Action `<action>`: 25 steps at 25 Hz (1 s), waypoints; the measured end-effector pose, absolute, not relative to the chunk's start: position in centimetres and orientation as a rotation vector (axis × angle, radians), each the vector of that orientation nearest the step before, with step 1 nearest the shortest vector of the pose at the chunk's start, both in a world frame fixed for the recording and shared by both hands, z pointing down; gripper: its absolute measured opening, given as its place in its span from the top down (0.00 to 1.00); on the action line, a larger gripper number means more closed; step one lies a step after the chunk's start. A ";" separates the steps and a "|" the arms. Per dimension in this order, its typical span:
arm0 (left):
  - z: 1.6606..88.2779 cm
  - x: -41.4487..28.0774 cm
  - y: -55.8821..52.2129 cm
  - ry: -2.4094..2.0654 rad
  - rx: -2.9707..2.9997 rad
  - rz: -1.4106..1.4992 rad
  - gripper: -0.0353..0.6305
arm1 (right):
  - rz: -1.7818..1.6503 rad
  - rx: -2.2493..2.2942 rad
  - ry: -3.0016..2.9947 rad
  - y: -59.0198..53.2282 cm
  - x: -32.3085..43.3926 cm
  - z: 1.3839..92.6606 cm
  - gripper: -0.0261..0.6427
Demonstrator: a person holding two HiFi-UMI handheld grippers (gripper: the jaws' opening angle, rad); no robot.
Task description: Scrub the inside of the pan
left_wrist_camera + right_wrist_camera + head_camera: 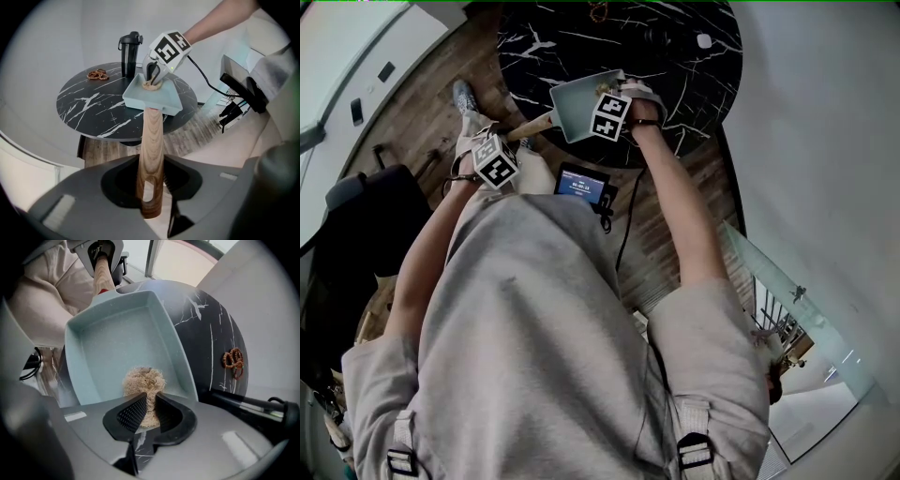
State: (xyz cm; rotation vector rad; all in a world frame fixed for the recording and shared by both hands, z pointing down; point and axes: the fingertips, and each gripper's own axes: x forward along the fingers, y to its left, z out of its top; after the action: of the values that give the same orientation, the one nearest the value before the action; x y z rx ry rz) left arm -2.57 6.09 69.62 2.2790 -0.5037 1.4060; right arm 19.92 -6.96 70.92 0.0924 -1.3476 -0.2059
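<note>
1. Left gripper (152, 187), angled steeply down, pinches the wooden handle (152, 136) of the pan (161, 105).
2. Right gripper (146, 411), arm outstretched, pinches a scrubber (143, 379) inside the pan, over the table's (89, 105) near edge.

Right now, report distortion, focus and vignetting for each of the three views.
Head view: fisheye bends the floor planks; pan small but sharp. Left gripper view: black corners, wooden handle crisp, nearest foreground soft. Right gripper view: scrubber sharp, table rim bowed, foreground blurred.
</note>
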 end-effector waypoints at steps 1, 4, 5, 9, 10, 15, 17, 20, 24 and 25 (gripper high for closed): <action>69.6 -2.6 6.1 -0.507 2.275 1.405 0.78 | -0.164 0.088 -1.352 -6.4 20.1 71.0 0.85; 69.8 -2.6 6.2 -0.513 2.261 1.401 0.77 | -0.028 0.080 -1.359 -4.4 20.8 71.1 0.85; 69.8 -2.6 6.2 -0.515 2.257 1.397 0.77 | 0.015 0.077 -1.359 -3.8 21.0 71.1 0.85; 69.7 -2.6 6.1 -0.524 2.237 1.381 0.76 | 0.189 0.095 -1.369 -1.9 21.6 71.2 0.85; 69.7 -2.6 6.1 -0.526 2.231 1.379 0.76 | 0.227 0.110 -1.376 -1.7 21.6 71.2 0.86; 69.8 -2.7 6.0 -0.539 2.208 1.371 0.75 | 0.348 0.149 -1.383 -1.0 21.2 71.2 0.86; 69.8 -2.7 6.0 -0.544 2.199 1.369 0.74 | 0.367 0.145 -1.381 -0.7 20.8 71.2 0.86; 69.9 -2.7 6.0 -0.550 2.192 1.370 0.74 | 0.416 0.139 -1.404 0.0 19.5 71.3 0.86; 69.9 -2.7 6.1 -0.551 2.187 1.370 0.74 | 0.511 0.117 -1.462 1.3 16.6 71.3 0.86; 69.9 -2.7 6.0 -0.552 2.184 1.372 0.74 | 0.532 0.115 -1.476 1.5 15.9 71.5 0.86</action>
State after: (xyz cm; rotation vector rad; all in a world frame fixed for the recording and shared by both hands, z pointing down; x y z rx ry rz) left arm -2.70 6.01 69.87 2.1838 -0.5525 1.3723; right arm 15.93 1.52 71.49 0.1147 -1.4763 0.5319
